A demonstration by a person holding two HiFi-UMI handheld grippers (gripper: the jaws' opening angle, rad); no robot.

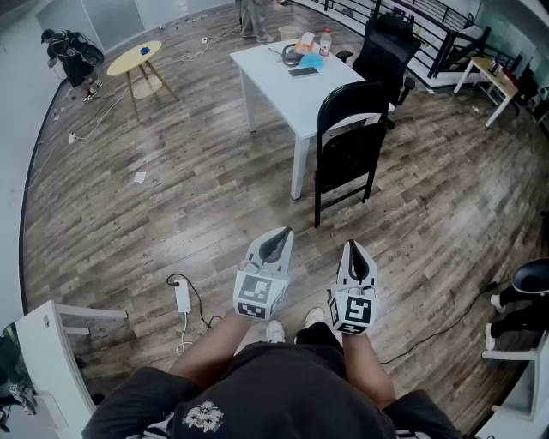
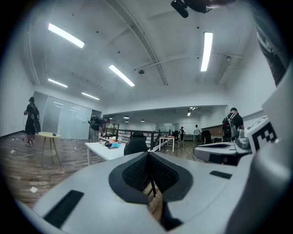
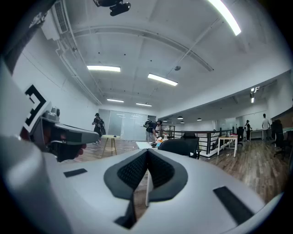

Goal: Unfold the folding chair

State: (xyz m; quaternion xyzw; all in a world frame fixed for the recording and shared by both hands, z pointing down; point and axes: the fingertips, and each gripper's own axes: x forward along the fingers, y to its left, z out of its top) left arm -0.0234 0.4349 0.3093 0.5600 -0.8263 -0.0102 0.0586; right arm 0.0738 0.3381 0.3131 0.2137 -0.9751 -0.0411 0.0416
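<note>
A black folding chair stands on the wood floor, its seat folded up, beside the near corner of a white table. Both grippers are held level in front of the person's legs, a good step short of the chair and pointing toward it. My left gripper is shut with nothing in it, and so is my right gripper. The left gripper view shows the closed left gripper with the chair's curved back rising just beyond it. In the right gripper view, the chair's back shows above the closed right gripper.
A black office chair stands behind the table, which bears headphones, a bottle and small items. A power strip with cables lies on the floor at left. A round yellow table, a black railing and standing people are farther off.
</note>
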